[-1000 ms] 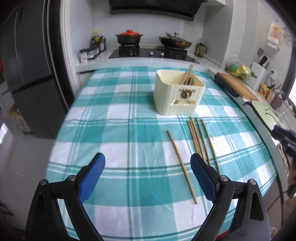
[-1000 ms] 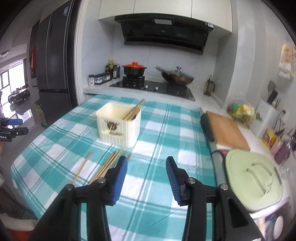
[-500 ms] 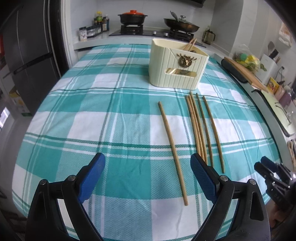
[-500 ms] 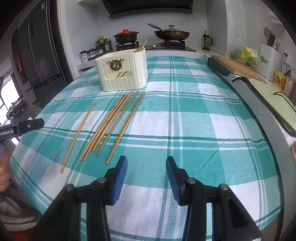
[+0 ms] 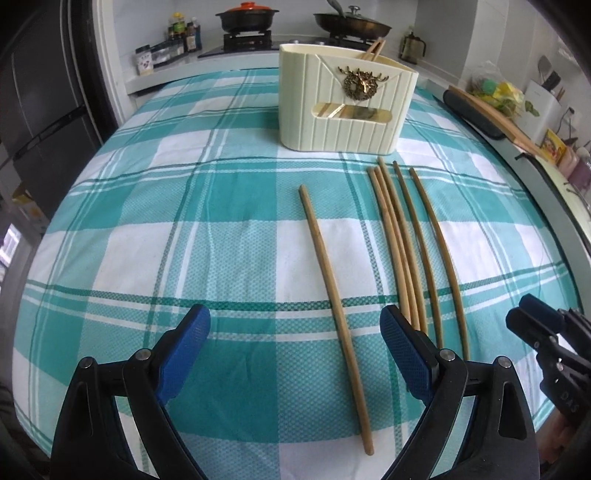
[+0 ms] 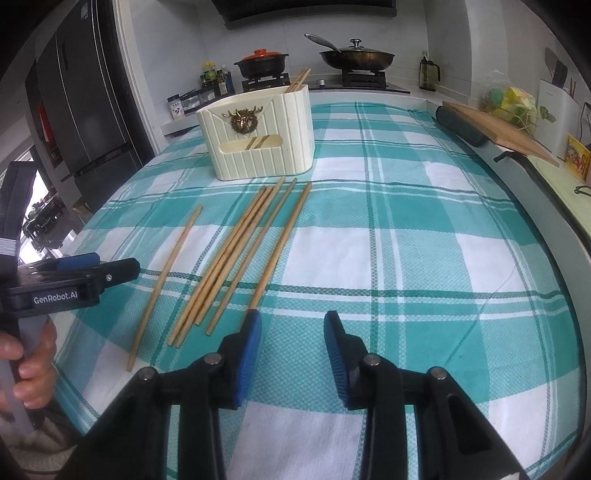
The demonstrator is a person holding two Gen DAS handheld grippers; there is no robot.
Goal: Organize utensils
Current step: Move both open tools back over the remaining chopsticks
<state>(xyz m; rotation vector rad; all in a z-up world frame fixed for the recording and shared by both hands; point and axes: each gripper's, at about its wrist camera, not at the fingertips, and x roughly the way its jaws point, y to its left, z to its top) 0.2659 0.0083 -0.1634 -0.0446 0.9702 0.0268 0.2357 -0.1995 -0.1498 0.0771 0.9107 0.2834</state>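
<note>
Several wooden chopsticks lie on the teal checked tablecloth (image 5: 184,221) in front of a cream utensil holder (image 5: 343,107), which has chopsticks standing in it. One lone chopstick (image 5: 332,288) lies apart to the left of the bunch (image 5: 406,251). My left gripper (image 5: 295,343) is open and empty, low over the cloth, with the lone chopstick between its fingers. My right gripper (image 6: 291,343) is open and empty, just right of the bunch (image 6: 236,254). The holder (image 6: 258,136) and the lone chopstick (image 6: 166,280) also show in the right wrist view.
A stove with a red-lidded pot (image 5: 247,18) and a wok (image 5: 351,22) stands behind the table. A cutting board (image 6: 498,129) and a green lid lie on the counter to the right. A dark fridge (image 6: 81,110) stands at the left.
Both grippers have come down and forward toward the chopsticks. The chopsticks and holder look larger and closer. Both stay open.
</note>
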